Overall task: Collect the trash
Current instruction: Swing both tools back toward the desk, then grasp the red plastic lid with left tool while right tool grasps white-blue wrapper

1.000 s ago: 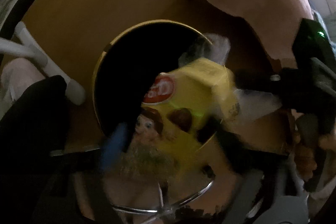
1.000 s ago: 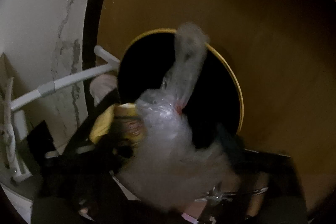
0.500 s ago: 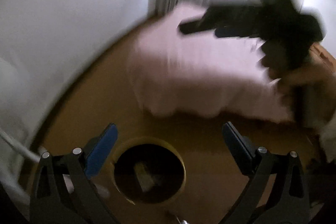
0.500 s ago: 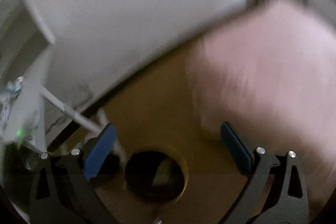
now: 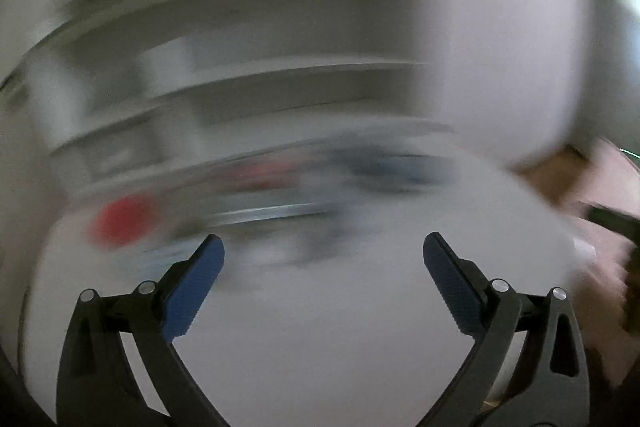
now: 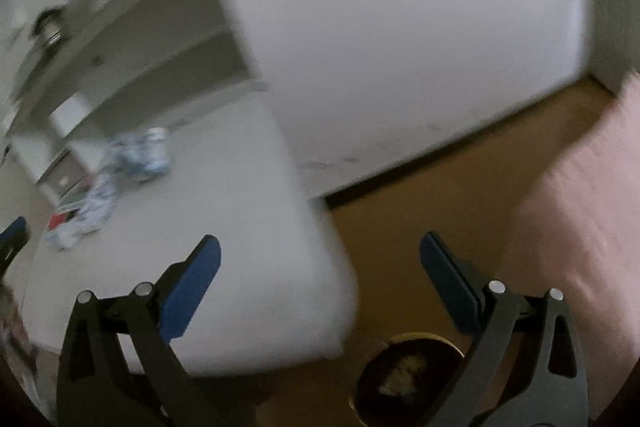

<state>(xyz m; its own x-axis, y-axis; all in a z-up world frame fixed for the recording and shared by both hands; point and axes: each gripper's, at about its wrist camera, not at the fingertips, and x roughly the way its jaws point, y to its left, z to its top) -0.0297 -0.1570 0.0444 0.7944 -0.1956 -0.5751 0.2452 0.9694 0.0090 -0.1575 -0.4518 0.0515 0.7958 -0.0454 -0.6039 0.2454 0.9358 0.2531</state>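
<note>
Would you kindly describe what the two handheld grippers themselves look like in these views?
The left gripper and right gripper look alike. Each has two black arms that curve outward with triangular cut-outs, and silver round pins at the joints. The fingers carry flat blue pads; the ribbed texture shows on the left gripper's pad. No cables or markings show. The surroundings are blurred.

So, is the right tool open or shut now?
Open. The right tool shows its two blue pads far apart with nothing between them.
</note>
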